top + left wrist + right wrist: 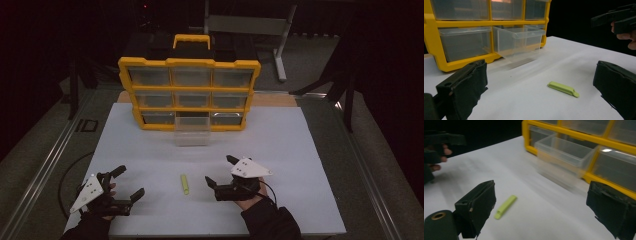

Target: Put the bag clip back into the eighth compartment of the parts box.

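Clip [185, 184] slim, pale green, flat on table [280, 145]

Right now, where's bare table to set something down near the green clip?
Bare white table right of the pulled-out drawer, and left of it toward the table edge. Tighter along the front: green clip lies between left gripper and right gripper.

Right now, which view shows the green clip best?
The left gripper view: the green clip lies sharp and side-on, its tab end visible. The right gripper view shows it softer, end-on beside a jaw. The high view shows it as a small strip.
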